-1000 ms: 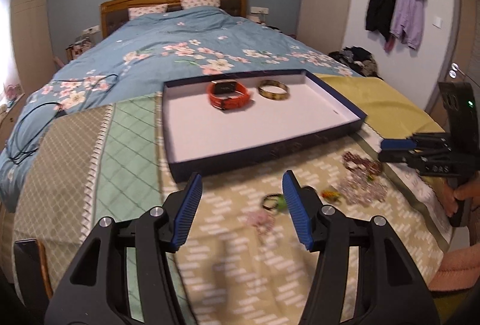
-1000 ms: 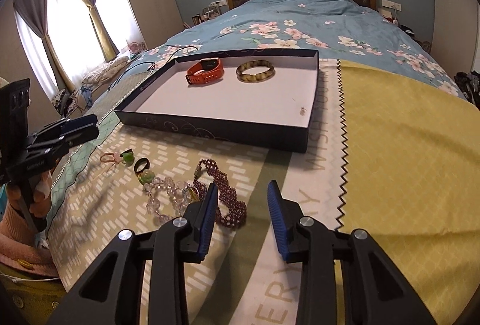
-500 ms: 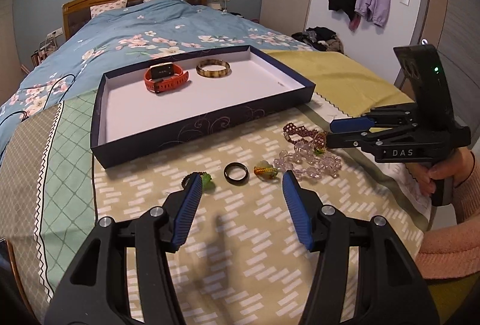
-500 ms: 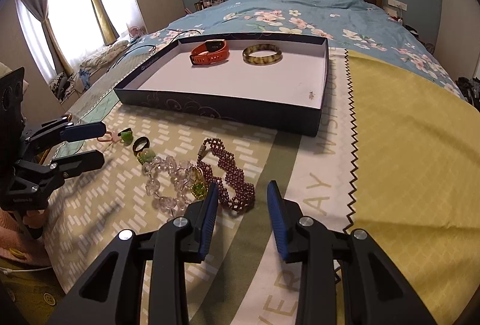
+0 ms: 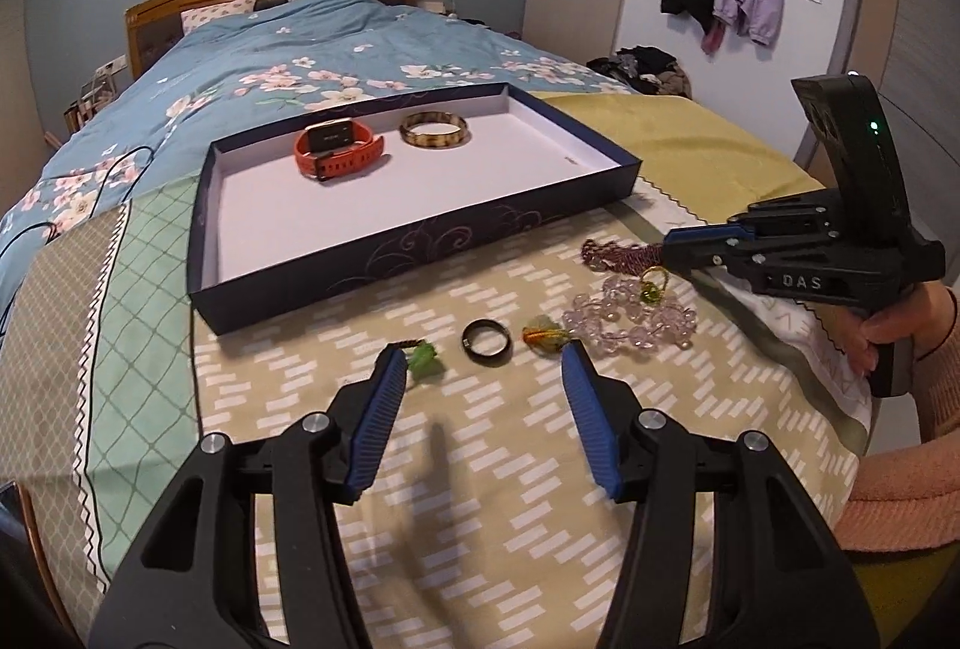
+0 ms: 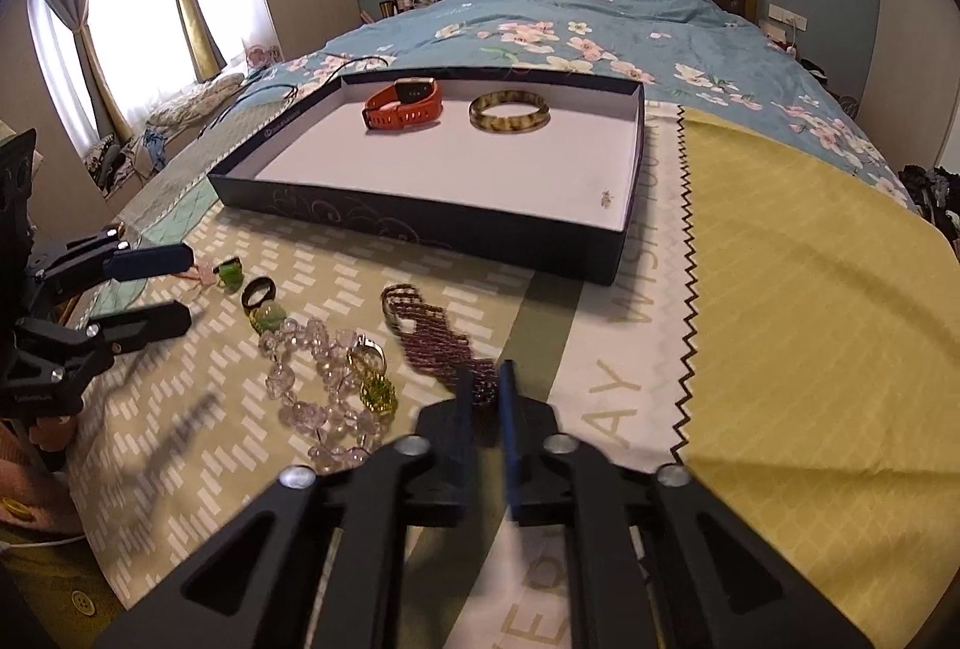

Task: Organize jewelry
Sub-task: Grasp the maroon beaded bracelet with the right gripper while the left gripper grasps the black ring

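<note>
Foreground, left wrist view: the left hand-held gripper (image 5: 480, 358) hovers with its jaws apart and nothing between them, just short of a black ring (image 5: 487, 342) lying on the patterned bedspread (image 5: 480, 469). A green ring (image 5: 423, 356) lies beside the left blue pad (image 5: 375, 421), and an orange-green ring (image 5: 545, 337) lies near the tip of the right pad. Further right rests a clear bead bracelet (image 5: 630, 316). The right hand-held gripper (image 6: 485, 390) has just been closing; its jaws stand nearly together on the near end of the dark red beaded bracelet (image 6: 435, 337), although motion blur leaves it unclear how firmly the pads press the beads. A yellow-green ring (image 6: 377, 390) lies against the clear beads, beside that bracelet. Beyond the loose pieces, a dark blue box lid (image 5: 414, 247) with a white interior sits on the bed and contains an orange watch (image 5: 337, 148) and a tortoiseshell bangle (image 5: 434, 132), side by side at its far end. A person's hand (image 5: 894, 334) in a pink sleeve grips the right tool's handle.
</note>
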